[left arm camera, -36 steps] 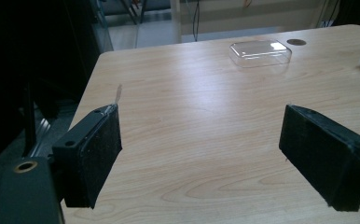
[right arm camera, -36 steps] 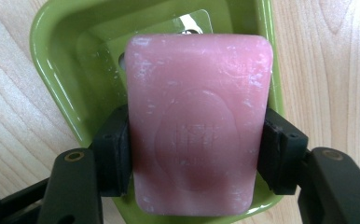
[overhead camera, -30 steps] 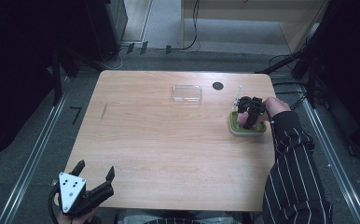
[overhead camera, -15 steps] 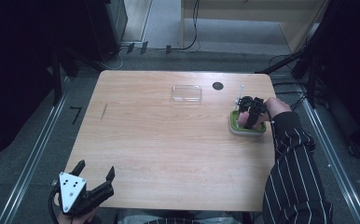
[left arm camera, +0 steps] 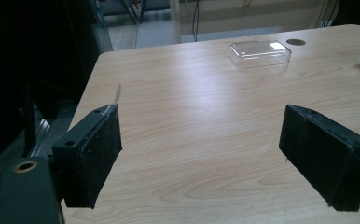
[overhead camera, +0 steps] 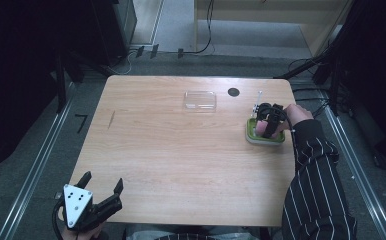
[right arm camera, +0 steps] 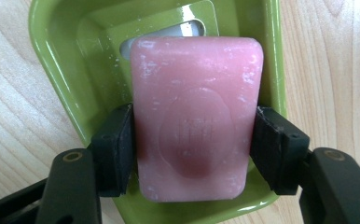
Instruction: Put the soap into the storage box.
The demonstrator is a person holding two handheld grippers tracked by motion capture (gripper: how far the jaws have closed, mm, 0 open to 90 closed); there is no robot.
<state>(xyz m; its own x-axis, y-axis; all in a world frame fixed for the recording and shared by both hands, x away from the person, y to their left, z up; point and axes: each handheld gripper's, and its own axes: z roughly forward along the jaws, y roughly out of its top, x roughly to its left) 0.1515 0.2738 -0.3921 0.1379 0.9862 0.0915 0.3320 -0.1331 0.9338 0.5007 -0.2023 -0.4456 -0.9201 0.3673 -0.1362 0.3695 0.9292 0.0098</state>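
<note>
High view: I am working at a rectangular bench of pale wood-grain laminate with rounded corners. My right gripper is standing over a green soap dish near the bench's right edge, its jaws clamping a pink soap bar. My left gripper, topped by its grey three-cornered plate, is hanging at the near left corner with its jaws spread apart and holding nothing. A clear plastic lid, a shallow rounded rectangle, is lying towards the far edge, and a small dark round disc is sitting just beside it to the right.

Left gripper view: my two black jaws, faced with matte foam-like pads, are standing wide apart above bare bench. The glossy transparent lid is lying at the far side, with the disc beyond it.

Right gripper view: my jaws are pressing both long sides of the soap bar, a smooth rounded block flecked with white residue and bearing a faint embossed oval. It is lying within the glossy green dish, which has a stepped inner floor.
</note>
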